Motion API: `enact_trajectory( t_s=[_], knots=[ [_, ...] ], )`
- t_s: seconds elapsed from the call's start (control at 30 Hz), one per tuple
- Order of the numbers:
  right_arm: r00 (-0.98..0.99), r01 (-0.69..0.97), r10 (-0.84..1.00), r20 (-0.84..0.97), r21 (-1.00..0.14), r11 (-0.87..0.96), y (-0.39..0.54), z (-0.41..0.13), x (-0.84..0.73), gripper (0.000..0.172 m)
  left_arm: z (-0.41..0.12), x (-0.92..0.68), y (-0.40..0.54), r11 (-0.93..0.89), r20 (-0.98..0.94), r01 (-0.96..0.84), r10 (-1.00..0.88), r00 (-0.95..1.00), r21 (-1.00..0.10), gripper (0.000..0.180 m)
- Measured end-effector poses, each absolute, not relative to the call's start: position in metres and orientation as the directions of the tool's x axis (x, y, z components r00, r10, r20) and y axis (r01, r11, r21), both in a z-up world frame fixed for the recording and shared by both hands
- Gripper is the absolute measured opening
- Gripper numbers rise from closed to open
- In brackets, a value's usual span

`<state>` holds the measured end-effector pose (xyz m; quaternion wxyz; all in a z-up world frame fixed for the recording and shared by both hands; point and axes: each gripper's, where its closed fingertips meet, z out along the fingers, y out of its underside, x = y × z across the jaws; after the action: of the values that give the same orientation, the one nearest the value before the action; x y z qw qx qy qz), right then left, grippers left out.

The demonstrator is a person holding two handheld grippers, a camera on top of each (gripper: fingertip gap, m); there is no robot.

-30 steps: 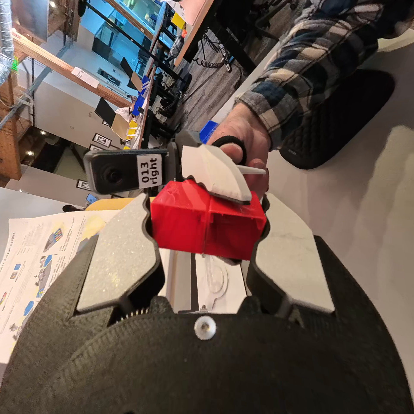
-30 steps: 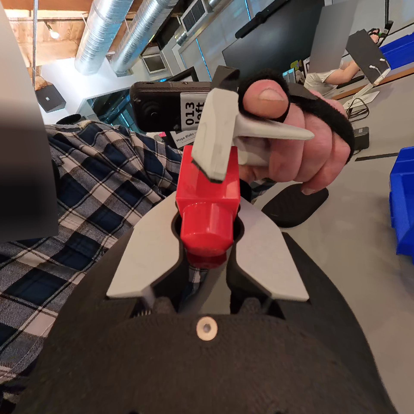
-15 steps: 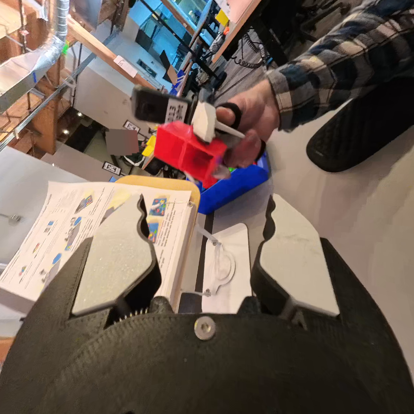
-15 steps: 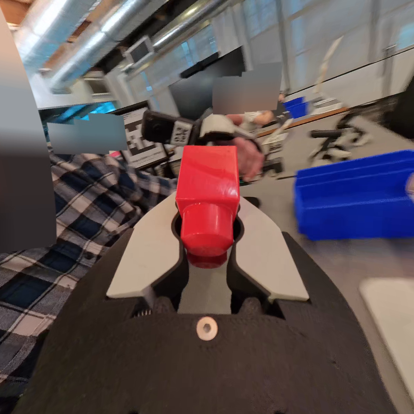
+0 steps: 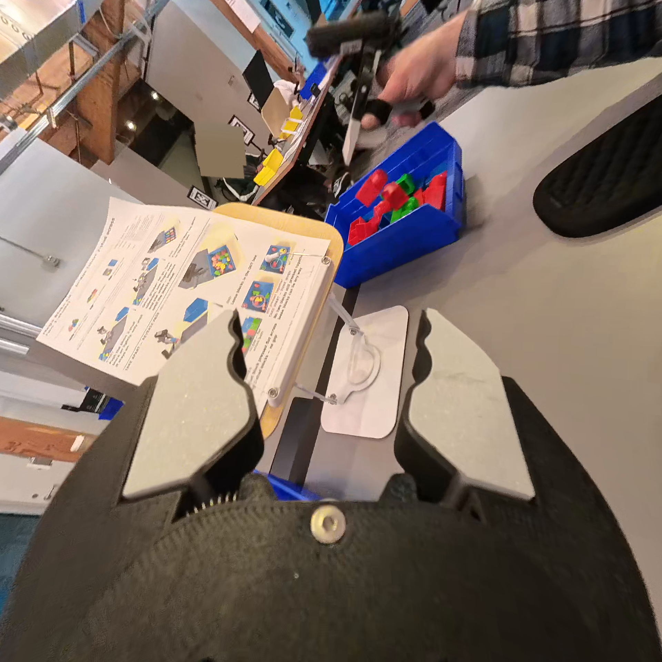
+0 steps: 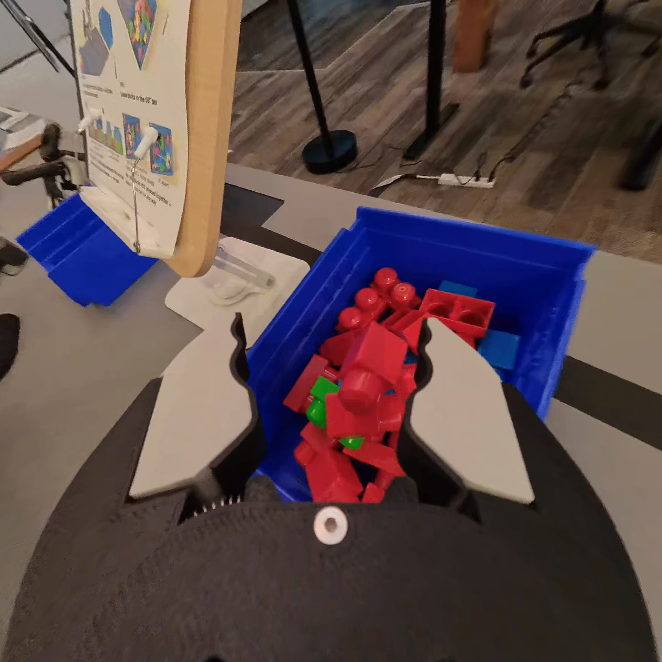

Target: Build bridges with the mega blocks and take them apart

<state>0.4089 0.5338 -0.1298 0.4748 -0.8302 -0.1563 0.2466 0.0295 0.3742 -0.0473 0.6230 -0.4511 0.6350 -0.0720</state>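
My right gripper (image 6: 331,322) is open above a blue bin (image 6: 465,229) that holds several red, green and blue mega blocks. A red block (image 6: 376,358) with one stud lies loose between its fingers, on top of the pile, and neither pad touches it. My left gripper (image 5: 327,322) is open and empty, held over the grey table near the foot of a paper stand. In the left wrist view the bin (image 5: 394,247) stands farther off, with the right gripper (image 5: 358,118) above it in a person's hand.
An instruction sheet on a wooden board (image 5: 186,286) stands on a white base (image 5: 369,376) left of the bin. A second blue bin (image 6: 82,261) sits behind the board. A black pad (image 5: 601,172) lies on the table at the right. My hands' fingertips stand some 45 cm from each other.
My left gripper let go of the red block and drew back. My right gripper carried the block over the blue bin and opened, and the block left its grasp.
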Motion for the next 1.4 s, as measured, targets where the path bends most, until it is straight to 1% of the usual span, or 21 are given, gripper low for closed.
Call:
enact_trajectory(
  t_s=[0.07,0.23,0.33,0.43,0.5,0.57,0.67,0.73,0.8,0.83,0.87,0.9,0.97,1.0,1.03,1.07,1.13,1.17,1.2,1.23,1.4],
  knots=[
    [0.842,0.038,0.49,-0.227,-0.88,-0.473,0.525,-0.121,0.414,0.093,-0.049,0.022,0.379,0.556,-0.713,-0.497,-0.669,0.209,-0.666,0.092],
    [0.877,0.053,0.454,-0.159,-0.906,-0.419,0.5,-0.107,0.428,0.086,-0.053,-0.014,0.4,0.467,-0.698,-0.56,-0.64,0.32,-0.685,0.091],
    [0.905,0.087,0.414,-0.101,-0.907,-0.412,0.486,-0.111,0.439,0.087,-0.058,-0.043,0.413,0.397,-0.688,-0.602,-0.615,0.386,-0.693,0.09],
    [0.93,0.093,0.362,-0.062,-0.914,-0.395,0.479,-0.119,0.453,0.08,-0.066,-0.084,0.435,0.279,-0.663,-0.642,-0.562,0.494,-0.714,0.091],
    [0.946,0.098,0.321,-0.035,-0.916,-0.389,0.478,-0.129,0.465,0.076,-0.071,-0.118,0.453,0.178,-0.635,-0.647,-0.499,0.59,-0.741,0.084],
    [0.959,0.129,0.282,0.008,-0.903,-0.41,0.481,-0.144,0.48,0.075,-0.088,-0.155,0.471,0.04,-0.58,-0.641,-0.473,0.664,-0.766,0.05],
    [0.977,0.179,0.193,0.09,-0.838,-0.516,0.487,-0.176,0.508,0.08,-0.116,-0.208,0.497,-0.185,-0.439,-0.549,-0.421,0.794,-0.815,0.069],
    [0.981,0.17,0.172,0.085,-0.803,-0.572,0.489,-0.194,0.518,0.076,-0.138,-0.24,0.511,-0.309,-0.383,-0.499,-0.365,0.848,-0.81,0.09],
    [0.981,0.163,0.184,0.06,-0.769,-0.618,0.489,-0.21,0.519,0.073,-0.166,-0.263,0.521,-0.42,-0.335,-0.466,-0.349,0.875,-0.779,0.093],
    [0.977,0.176,0.204,0.058,-0.76,-0.625,0.49,-0.215,0.516,0.065,-0.181,-0.269,0.526,-0.458,-0.293,-0.439,-0.357,0.887,-0.773,0.089],
    [0.972,0.197,0.227,0.068,-0.762,-0.617,0.49,-0.218,0.513,0.053,-0.2,-0.273,0.529,-0.514,-0.231,-0.413,-0.381,0.895,-0.752,0.084],
    [0.968,0.21,0.24,0.075,-0.763,-0.612,0.492,-0.222,0.511,0.046,-0.221,-0.279,0.532,-0.581,-0.175,-0.387,-0.388,0.905,-0.716,0.083],
    [0.967,0.223,0.242,0.08,-0.726,-0.651,0.493,-0.236,0.512,0.043,-0.255,-0.293,0.536,-0.679,-0.095,-0.342,-0.373,0.923,-0.649,0.079],
    [0.965,0.237,0.244,0.093,-0.706,-0.668,0.493,-0.243,0.513,0.04,-0.267,-0.294,0.538,-0.7,-0.051,-0.319,-0.374,0.926,-0.639,0.072],
    [0.964,0.248,0.242,0.108,-0.692,-0.678,0.494,-0.249,0.515,0.039,-0.274,-0.293,0.539,-0.714,-0.004,-0.293,-0.376,0.927,-0.636,0.073],
    [0.964,0.255,0.24,0.118,-0.678,-0.69,0.494,-0.255,0.517,0.039,-0.275,-0.289,0.541,-0.719,0.067,-0.246,-0.378,0.924,-0.65,0.067],
    [0.96,0.271,0.248,0.131,-0.664,-0.697,0.495,-0.262,0.518,0.027,-0.274,-0.283,0.543,-0.716,0.13,-0.215,-0.394,0.91,-0.664,0.045],
    [0.961,0.262,0.252,0.114,-0.672,-0.693,0.495,-0.262,0.518,0.023,-0.275,-0.281,0.542,-0.728,0.153,-0.209,-0.396,0.905,-0.653,0.043],
    [0.96,0.247,0.269,0.074,-0.678,-0.692,0.495,-0.262,0.514,0.013,-0.276,-0.276,0.541,-0.735,0.175,-0.218,-0.417,0.892,-0.642,0.035],
    [0.959,0.24,0.277,0.057,-0.68,-0.693,0.494,-0.262,0.512,0.013,-0.275,-0.272,0.54,-0.732,0.179,-0.23,-0.434,0.883,-0.641,0.028],
    [0.962,0.234,0.267,0.058,-0.679,-0.696,0.496,-0.261,0.513,0.007,-0.276,-0.275,0.539,-0.744,0.14,-0.268,-0.435,0.889,-0.612,0.014]
  ],
)
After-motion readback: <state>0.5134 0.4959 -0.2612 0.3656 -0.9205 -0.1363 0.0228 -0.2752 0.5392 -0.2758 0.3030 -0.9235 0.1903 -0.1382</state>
